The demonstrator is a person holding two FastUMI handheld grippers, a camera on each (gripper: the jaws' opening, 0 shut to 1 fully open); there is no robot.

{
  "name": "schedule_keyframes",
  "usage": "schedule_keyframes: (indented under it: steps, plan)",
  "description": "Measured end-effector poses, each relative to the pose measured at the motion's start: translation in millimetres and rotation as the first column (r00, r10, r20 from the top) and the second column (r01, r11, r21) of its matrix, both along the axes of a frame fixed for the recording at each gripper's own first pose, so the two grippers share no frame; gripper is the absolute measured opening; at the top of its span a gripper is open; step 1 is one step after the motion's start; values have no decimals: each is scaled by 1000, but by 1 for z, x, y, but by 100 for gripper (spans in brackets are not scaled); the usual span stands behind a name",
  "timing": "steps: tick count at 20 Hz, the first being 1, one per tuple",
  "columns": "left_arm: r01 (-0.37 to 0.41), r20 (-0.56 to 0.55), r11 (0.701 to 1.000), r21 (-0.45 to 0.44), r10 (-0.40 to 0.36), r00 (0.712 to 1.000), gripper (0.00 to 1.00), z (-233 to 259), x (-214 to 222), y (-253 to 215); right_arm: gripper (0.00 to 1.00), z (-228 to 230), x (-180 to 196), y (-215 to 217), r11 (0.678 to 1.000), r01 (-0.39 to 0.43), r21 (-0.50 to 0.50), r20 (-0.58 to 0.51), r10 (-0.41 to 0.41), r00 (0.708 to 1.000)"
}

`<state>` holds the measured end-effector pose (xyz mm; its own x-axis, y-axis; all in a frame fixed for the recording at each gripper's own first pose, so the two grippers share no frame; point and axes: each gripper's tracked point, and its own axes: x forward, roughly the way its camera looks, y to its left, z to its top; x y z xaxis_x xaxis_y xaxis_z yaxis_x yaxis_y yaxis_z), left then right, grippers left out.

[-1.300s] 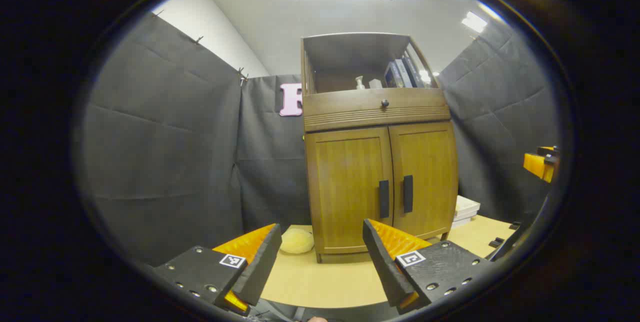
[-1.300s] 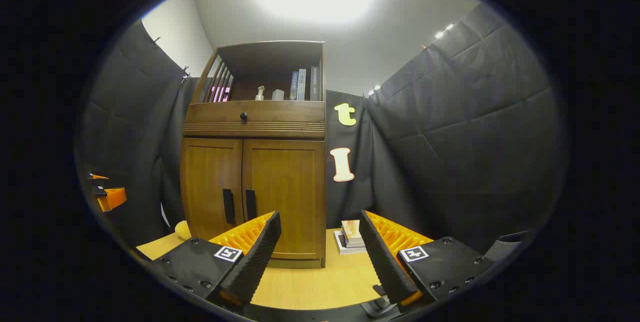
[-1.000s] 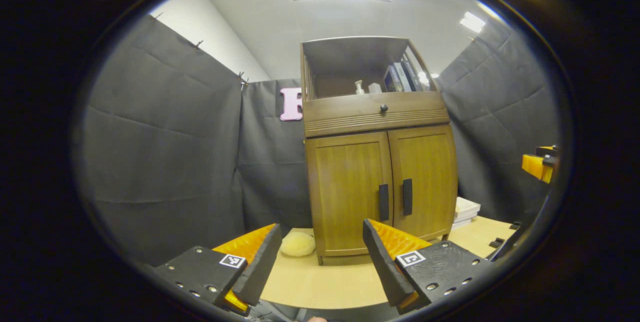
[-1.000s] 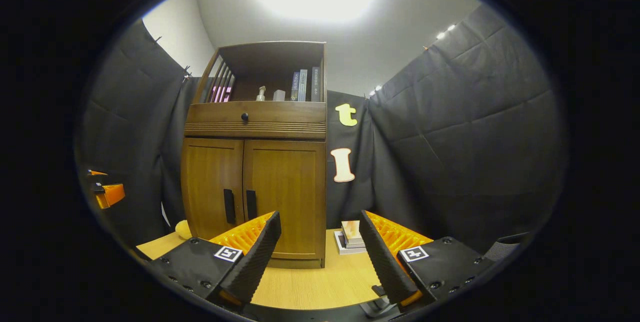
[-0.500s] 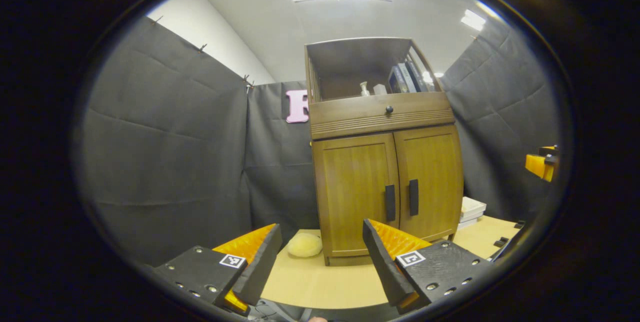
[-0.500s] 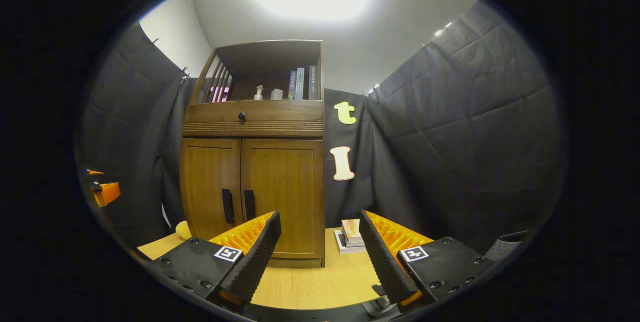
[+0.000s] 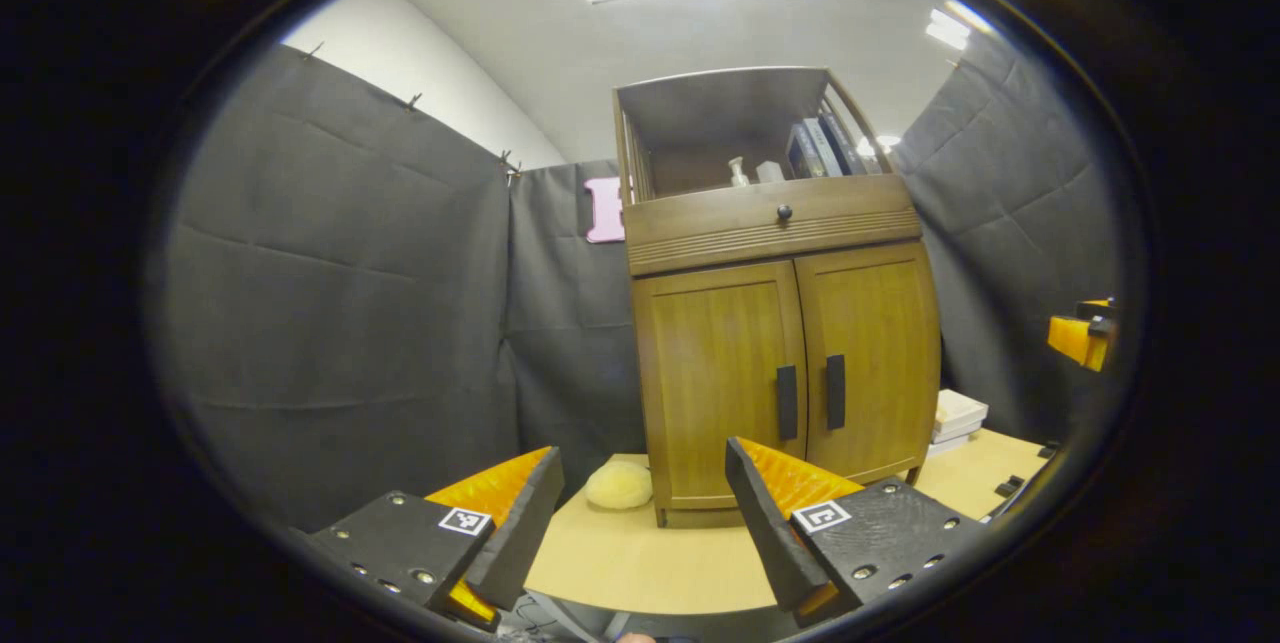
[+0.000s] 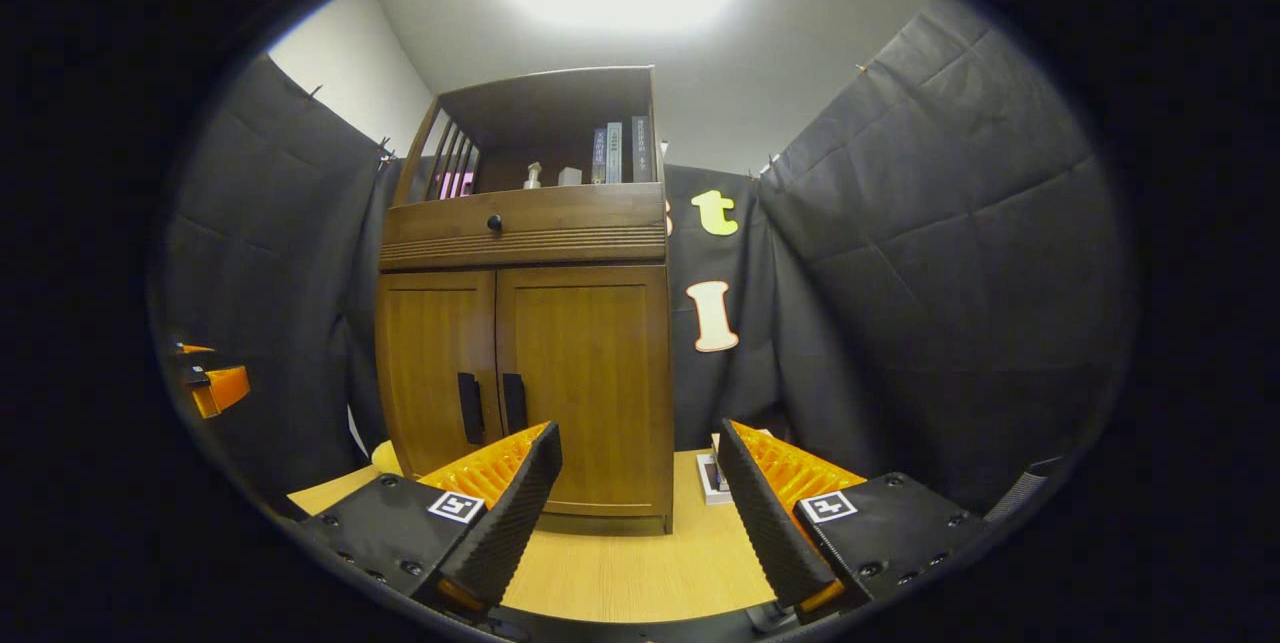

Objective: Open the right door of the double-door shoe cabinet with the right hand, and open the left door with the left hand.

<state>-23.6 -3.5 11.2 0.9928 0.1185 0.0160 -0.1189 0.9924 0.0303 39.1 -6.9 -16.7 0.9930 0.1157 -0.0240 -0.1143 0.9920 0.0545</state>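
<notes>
- Both views have shifted since the earlier pictures: the shoe cabinet [image 8: 525, 323] now looms a little larger in the right gripper view and has slid rightward in the left gripper view, so both tools seem to have edged forward.
- Wooden and upright, the cabinet stands on a pale tabletop [image 7: 640, 563] against the booth's dark cloth, with both doors closed.
- In the left gripper view, the left gripper [image 7: 640, 513] has its fingers spread wide and empty; the left door [image 7: 722, 383] and its dark handle [image 7: 787, 403] lie ahead, well apart from the fingertips.
- In the right gripper view, the right gripper [image 8: 640, 503] is likewise spread and empty; the right door [image 8: 585, 383] and its handle [image 8: 514, 403] sit ahead and to its left.
- The two handles stand just beside each other at the centre seam, so one likely risk is a gripper closing on the wrong handle, or the two tools bumping as they converge.
- A shallow pinch could slip off the slim handle when pulled.
- A yellow soft object [image 7: 619, 485] and stacked books [image 7: 958, 415] flank the cabinet base; a swinging door may brush them.
</notes>
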Motion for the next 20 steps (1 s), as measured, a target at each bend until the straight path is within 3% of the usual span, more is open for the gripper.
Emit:
schedule_keyframes:
  steps: [7,14,15,16,18,20]
  plan:
    - [-12,18,999,35,12,1000,95,5,12,-3,96,-4,69,51,998,-62,17,24,62,998]
    - [-48,11,999,25,48,999,95,-2,32,29,96,-5,132,115,994,-110,8,44,110,993]
    - [-54,9,998,25,53,999,95,-4,32,31,92,-9,139,122,993,-115,6,41,115,993]
    - [-59,9,998,24,59,998,95,-4,34,37,96,-12,146,131,993,-120,7,38,120,992]
    - [-69,8,997,28,68,998,95,-5,42,50,92,-17,159,147,992,-126,4,35,126,991]
    - [-72,9,997,25,71,997,95,-7,49,59,96,-25,173,160,992,-128,-2,24,128,992]
